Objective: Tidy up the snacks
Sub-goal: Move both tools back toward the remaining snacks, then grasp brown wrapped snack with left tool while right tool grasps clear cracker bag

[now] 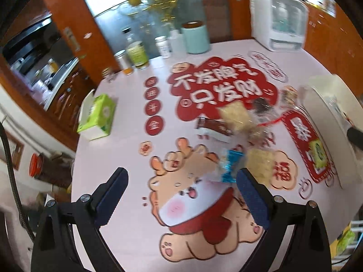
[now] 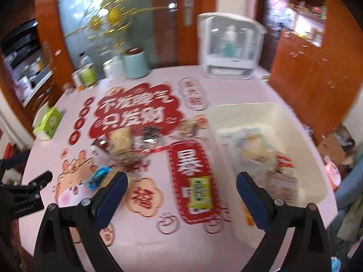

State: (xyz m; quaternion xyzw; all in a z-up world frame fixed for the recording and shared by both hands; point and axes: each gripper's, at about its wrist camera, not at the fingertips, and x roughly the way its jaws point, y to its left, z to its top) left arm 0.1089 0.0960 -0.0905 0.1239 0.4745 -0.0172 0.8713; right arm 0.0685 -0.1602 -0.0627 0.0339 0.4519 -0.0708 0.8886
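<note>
Several snack packets lie in a loose pile (image 1: 240, 122) (image 2: 133, 140) mid-table on the pink printed tablecloth (image 1: 127, 204). A blue foil packet (image 1: 232, 167) (image 2: 98, 178) lies nearest the left gripper. A small green packet (image 1: 318, 154) (image 2: 200, 191) lies apart on the red banner print. A translucent white bin (image 2: 304, 136) (image 1: 329, 104) at the right holds some packets. My left gripper (image 1: 181, 181) hangs open above the cartoon print, empty. My right gripper (image 2: 181, 184) is open and empty too, hovering between the green packet and the bin. The left gripper's body (image 2: 25, 192) shows at the right wrist view's left edge.
A green tissue box (image 1: 97, 117) (image 2: 48, 122) sits at the table's left edge. Bottles, jars and a mint canister (image 1: 196, 37) (image 2: 136, 64) line the far edge. A white appliance (image 1: 279, 20) (image 2: 230, 45) stands at the back right. Wooden cabinets surround the table.
</note>
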